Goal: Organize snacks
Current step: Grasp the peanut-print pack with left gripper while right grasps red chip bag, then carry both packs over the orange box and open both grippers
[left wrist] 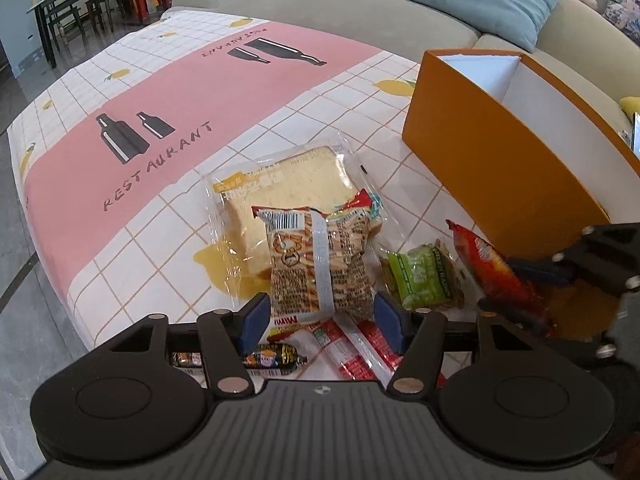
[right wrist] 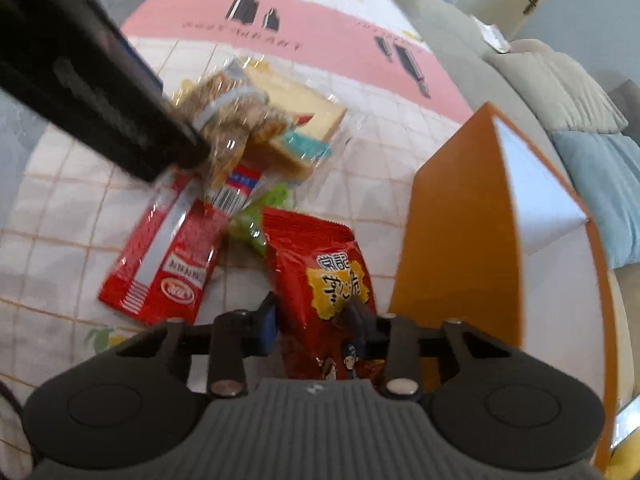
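My left gripper is shut on a clear bag of stick snacks, held above the table. Under it lie a wrapped bread slice, red sausage packs, a small dark sausage and a green snack pack. My right gripper is shut on a red snack bag, beside the orange box. That red bag also shows in the left wrist view, with the right gripper's fingers on it. The left gripper's arm crosses the right wrist view, blurred.
The orange box stands open with white inner walls at the table's right side. A flat red snack pack lies on the checked tablecloth. A grey sofa with cushions runs behind the table. Dark chairs stand far left.
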Available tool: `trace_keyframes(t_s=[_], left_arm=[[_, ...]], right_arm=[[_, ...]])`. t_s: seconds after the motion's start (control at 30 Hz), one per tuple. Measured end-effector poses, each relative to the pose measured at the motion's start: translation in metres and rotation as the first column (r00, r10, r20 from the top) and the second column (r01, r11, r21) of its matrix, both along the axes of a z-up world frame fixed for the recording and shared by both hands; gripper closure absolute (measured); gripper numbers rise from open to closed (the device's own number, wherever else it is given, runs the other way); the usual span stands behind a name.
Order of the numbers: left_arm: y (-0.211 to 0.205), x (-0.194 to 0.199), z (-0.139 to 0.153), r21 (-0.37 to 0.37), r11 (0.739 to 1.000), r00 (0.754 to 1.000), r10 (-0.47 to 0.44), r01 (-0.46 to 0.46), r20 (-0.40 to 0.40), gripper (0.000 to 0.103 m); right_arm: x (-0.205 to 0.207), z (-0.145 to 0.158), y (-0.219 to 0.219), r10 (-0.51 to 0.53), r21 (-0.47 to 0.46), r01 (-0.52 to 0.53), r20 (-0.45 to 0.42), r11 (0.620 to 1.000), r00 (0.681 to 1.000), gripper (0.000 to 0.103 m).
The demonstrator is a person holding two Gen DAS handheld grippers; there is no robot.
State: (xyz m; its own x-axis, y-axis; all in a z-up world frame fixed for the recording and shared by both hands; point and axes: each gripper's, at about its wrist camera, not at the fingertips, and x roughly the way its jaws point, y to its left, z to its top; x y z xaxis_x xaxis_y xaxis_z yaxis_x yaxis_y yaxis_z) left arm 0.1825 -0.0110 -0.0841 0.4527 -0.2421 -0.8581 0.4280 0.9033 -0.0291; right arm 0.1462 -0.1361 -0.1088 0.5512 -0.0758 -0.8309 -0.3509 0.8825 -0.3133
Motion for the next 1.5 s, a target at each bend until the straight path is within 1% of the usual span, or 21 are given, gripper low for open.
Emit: trace_keyframes(t_s=[0.03,0.1,0.17,0.2,0.23,0.27,0.37,0.4,0.47,0.6,0.67,0.73,0.77,0.8,0.87,0.93,1.07,1.17,1.3,1.4,1.5], left_arm=[[0.0,0.002,0.0,-0.007,1.0,1.0,0.004,-0.004,-0.001,0.028],[0.0,0.006,-0.001,-0.016,1.0,1.0,0.015,-0.015,-0.004,0.028],[-0.003,0.009,-0.002,-0.017,1.0,1.0,0.014,-0.014,-0.003,0.027],[-0.005,0.011,-0.003,-0.011,1.0,1.0,0.013,-0.013,0.001,0.027],[-0.007,0.013,-0.004,-0.001,1.0,1.0,0.01,-0.01,0.007,0.026],[-0.009,0.015,-0.007,0.008,1.0,1.0,0.008,-0.008,0.007,0.026],[-0.014,0.022,-0.014,0.024,1.0,1.0,0.004,-0.004,0.0,0.026],[-0.015,0.024,-0.016,0.032,0.999,1.0,0.004,-0.004,0.002,0.026],[-0.018,0.027,-0.019,0.039,0.999,1.0,0.001,-0.001,0.003,0.026],[-0.021,0.029,-0.023,0.042,0.999,1.0,0.0,0.0,0.011,0.027],[-0.021,0.03,-0.023,0.033,0.999,1.0,0.0,0.0,0.007,0.035],[-0.021,0.029,-0.023,0.022,1.0,1.0,0.002,-0.002,0.004,0.04],[-0.021,0.029,-0.022,0.023,1.0,1.0,0.006,-0.006,0.004,0.046],[-0.021,0.029,-0.022,0.027,1.0,1.0,0.011,-0.011,0.007,0.049],[-0.02,0.028,-0.019,0.011,1.0,1.0,0.019,-0.019,-0.001,0.052],[-0.018,0.027,-0.014,-0.015,0.999,0.999,0.032,-0.032,-0.007,0.053],[-0.016,0.021,0.004,-0.039,0.998,0.999,0.05,-0.049,0.02,0.054],[-0.016,0.016,0.023,-0.074,0.996,0.998,0.059,-0.057,0.03,0.054],[-0.02,0.008,0.05,-0.092,0.994,0.996,0.062,-0.056,0.061,0.054],[-0.025,0.004,0.071,-0.119,0.992,0.995,0.054,-0.045,0.078,0.054],[-0.036,0.0,0.089,-0.13,0.991,0.995,0.048,-0.036,0.092,0.054]], right_arm=[[0.001,0.007,-0.003,-0.011,0.022,0.011,0.01,1.0,1.0,0.077],[0.005,0.02,-0.01,-0.044,0.087,0.042,0.019,0.995,0.999,0.079],[0.011,0.034,-0.02,-0.086,0.189,0.081,0.015,0.979,0.996,0.08],[0.014,0.04,-0.024,-0.102,0.241,0.096,0.014,0.966,0.995,0.08],[0.018,0.047,-0.029,-0.122,0.309,0.115,0.004,0.944,0.993,0.08],[0.022,0.049,-0.033,-0.139,0.357,0.135,-0.014,0.924,0.99,0.08],[0.038,0.043,-0.045,-0.186,0.463,0.213,-0.104,0.86,0.977,0.08],[0.043,0.039,-0.048,-0.199,0.476,0.237,-0.129,0.847,0.971,0.079],[0.048,0.032,-0.05,-0.212,0.471,0.255,-0.142,0.845,0.967,0.079],[0.054,0.023,-0.046,-0.211,0.402,0.249,-0.136,0.881,0.968,0.077],[0.054,0.019,-0.046,-0.209,0.382,0.246,-0.136,0.891,0.968,0.077],[0.054,0.018,-0.047,-0.205,0.385,0.244,-0.139,0.89,0.969,0.077],[0.055,0.017,-0.047,-0.206,0.384,0.244,-0.138,0.891,0.969,0.077],[0.055,0.018,-0.048,-0.206,0.382,0.243,-0.136,0.891,0.969,0.078],[0.054,0.019,-0.049,-0.208,0.386,0.244,-0.134,0.889,0.969,0.078],[0.053,0.023,-0.051,-0.211,0.401,0.246,-0.13,0.883,0.969,0.079],[0.046,0.037,-0.053,-0.208,0.417,0.23,-0.099,0.879,0.973,0.081],[0.042,0.051,-0.058,-0.22,0.466,0.234,-0.085,0.854,0.972,0.081],[0.035,0.071,-0.066,-0.232,0.529,0.226,-0.056,0.818,0.971,0.081],[0.027,0.09,-0.076,-0.243,0.576,0.211,-0.022,0.79,0.97,0.081],[0.019,0.11,-0.088,-0.263,0.601,0.194,0.027,0.775,0.965,0.081]])
